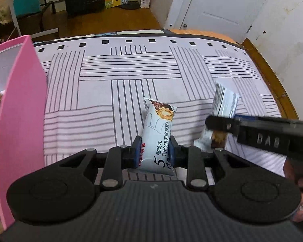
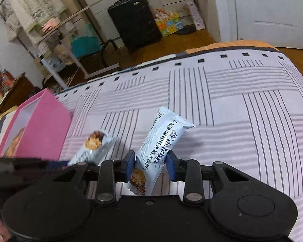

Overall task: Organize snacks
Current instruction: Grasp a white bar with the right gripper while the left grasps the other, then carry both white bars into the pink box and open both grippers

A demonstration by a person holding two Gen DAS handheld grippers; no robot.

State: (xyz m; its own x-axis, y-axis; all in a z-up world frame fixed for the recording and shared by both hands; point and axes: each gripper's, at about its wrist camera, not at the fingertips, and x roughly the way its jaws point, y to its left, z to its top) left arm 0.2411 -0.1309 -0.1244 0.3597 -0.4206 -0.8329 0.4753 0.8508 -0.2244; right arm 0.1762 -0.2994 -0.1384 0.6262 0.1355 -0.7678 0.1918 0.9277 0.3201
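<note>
My left gripper (image 1: 154,151) is shut on a pale blue snack bar wrapper (image 1: 158,133) and holds it upright above the striped bedsheet (image 1: 111,76). My right gripper (image 2: 150,165) is shut on a second pale blue snack bar (image 2: 161,141). That second bar (image 1: 222,109) and the right gripper show at the right of the left wrist view. The left gripper's bar (image 2: 95,145) shows at the left of the right wrist view. A pink box (image 1: 20,121) stands at the left, open at the top, with snacks inside (image 2: 14,141).
The bed's orange edge (image 1: 272,76) curves along the right. Beyond the bed are a wooden floor, a black suitcase (image 2: 133,22), a white door (image 1: 216,6), a metal rack (image 2: 40,30) and a teal bag.
</note>
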